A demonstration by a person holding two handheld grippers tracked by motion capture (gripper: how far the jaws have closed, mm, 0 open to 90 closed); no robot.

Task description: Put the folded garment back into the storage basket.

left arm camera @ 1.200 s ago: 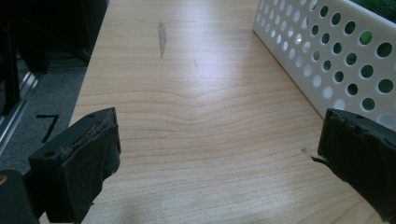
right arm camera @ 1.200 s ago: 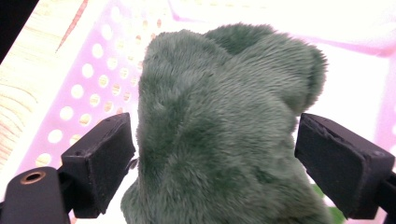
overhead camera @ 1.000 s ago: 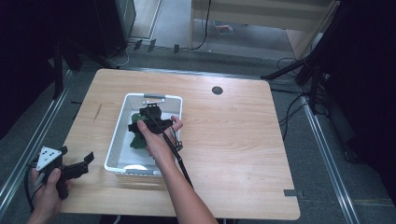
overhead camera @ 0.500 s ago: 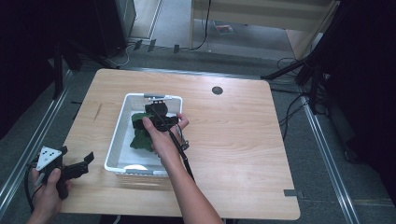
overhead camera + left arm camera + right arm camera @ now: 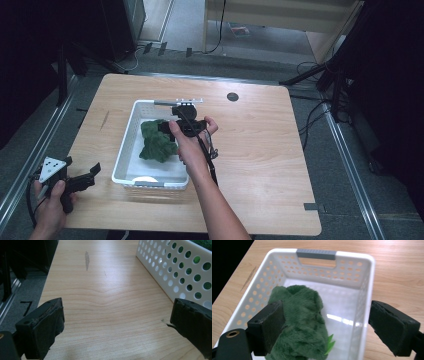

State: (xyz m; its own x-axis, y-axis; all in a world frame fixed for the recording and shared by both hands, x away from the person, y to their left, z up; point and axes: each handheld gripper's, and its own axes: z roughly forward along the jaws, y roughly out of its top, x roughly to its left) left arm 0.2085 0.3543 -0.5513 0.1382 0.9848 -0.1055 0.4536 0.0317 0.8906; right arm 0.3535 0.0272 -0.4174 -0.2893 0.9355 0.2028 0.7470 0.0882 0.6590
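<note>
Green plush toy [image 5: 156, 142] lying inside the white basket [image 5: 131, 132], both grippers empty.

Nearest, left of the basket's front corner: left gripper [image 5: 92, 172], jaws spread wide over bare table [image 5: 260, 150]. Farther, above the basket's right rim: right gripper [image 5: 172, 125], jaws parted, grasping nothing, toy below them.

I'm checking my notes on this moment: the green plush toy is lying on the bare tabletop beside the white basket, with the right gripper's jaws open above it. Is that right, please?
Not quite. The green plush toy lies inside the white basket, not on the tabletop beside it, as the right gripper view shows. The rest holds: the right gripper has its jaws open above the toy, nothing pressed between them.
</note>
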